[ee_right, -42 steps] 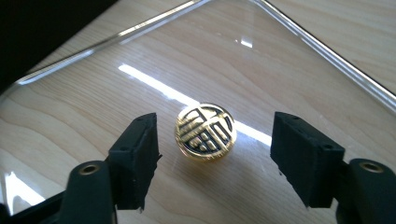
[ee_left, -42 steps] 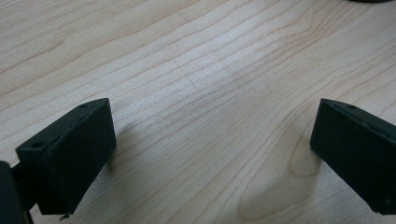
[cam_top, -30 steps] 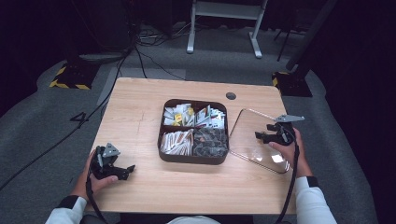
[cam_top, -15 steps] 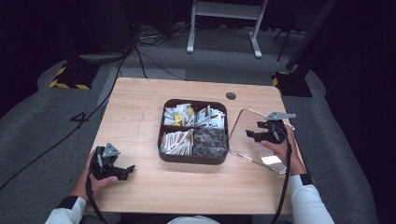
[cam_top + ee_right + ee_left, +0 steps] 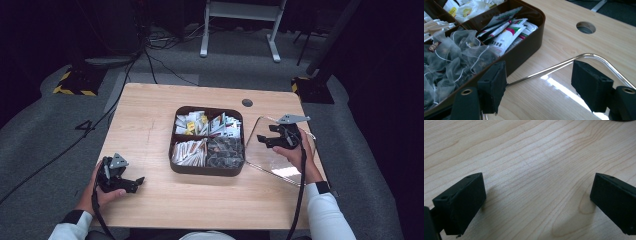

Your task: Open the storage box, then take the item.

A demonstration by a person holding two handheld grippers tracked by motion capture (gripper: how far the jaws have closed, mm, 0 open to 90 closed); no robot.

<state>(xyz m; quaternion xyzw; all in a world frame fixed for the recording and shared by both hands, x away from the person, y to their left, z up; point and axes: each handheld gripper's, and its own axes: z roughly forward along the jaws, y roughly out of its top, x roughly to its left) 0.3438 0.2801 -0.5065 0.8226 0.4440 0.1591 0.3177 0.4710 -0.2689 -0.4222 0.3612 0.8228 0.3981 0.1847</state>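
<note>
Right gripper (image 5: pixel 266 140) being held with jaws apart and empty over the clear lid (image 5: pixel 280 160), lid lying flat just beside the brown tray (image 5: pixel 207 170) near the table (image 5: pixel 150 115) edge, left gripper (image 5: pixel 131 183) being rested open on bare wood, well apart.

light: bright table, dark surroundings | glare: clear lid (image 5: pixel 564 87) | focus: soft
</note>
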